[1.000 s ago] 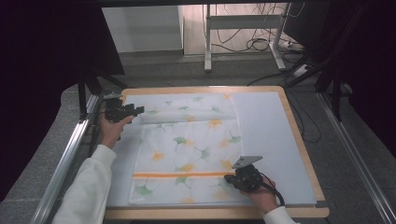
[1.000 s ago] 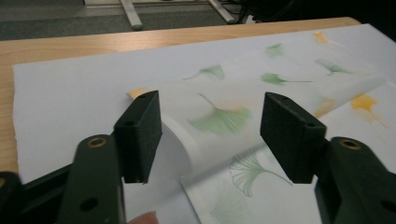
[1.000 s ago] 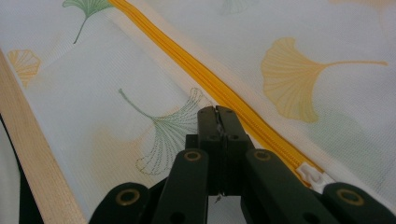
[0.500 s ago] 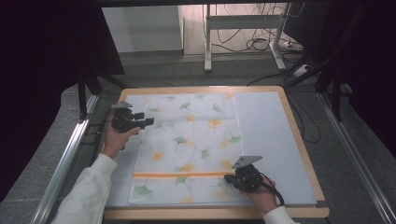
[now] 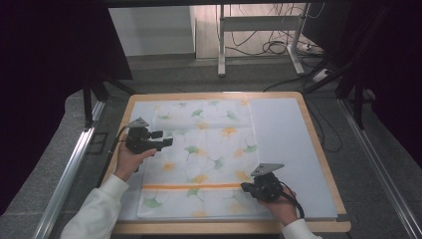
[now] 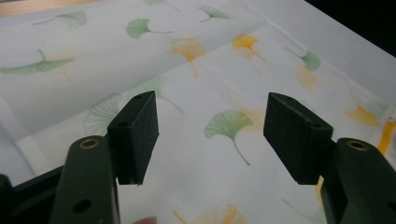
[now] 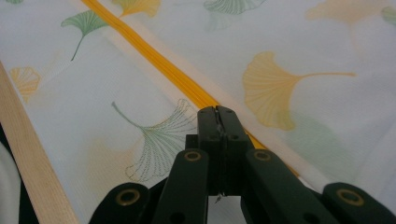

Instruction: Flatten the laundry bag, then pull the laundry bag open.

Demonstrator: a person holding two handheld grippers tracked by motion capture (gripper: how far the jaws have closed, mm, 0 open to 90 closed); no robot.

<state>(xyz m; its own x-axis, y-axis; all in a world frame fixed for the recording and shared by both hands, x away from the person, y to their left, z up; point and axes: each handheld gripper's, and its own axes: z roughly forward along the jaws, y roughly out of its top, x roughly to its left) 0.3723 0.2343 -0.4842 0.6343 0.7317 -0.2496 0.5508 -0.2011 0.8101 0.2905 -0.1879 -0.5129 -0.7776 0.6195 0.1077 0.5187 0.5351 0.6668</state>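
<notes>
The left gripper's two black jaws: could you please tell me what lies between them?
Nothing is held between them. In the left gripper view the left gripper stands open above the white cloth printed with green and orange ginkgo leaves.

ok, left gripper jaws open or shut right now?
Open. The left gripper shows a wide gap between its pads, with only the leaf-print cloth lying beneath, nothing gripped.

Leaf-print cloth (image 5: 199,154) spread flat on wooden desk (image 5: 318,149), mid-frame; left tool (image 5: 166,141) above its left edge, right tool (image 5: 247,187) lower right on cloth.
</notes>
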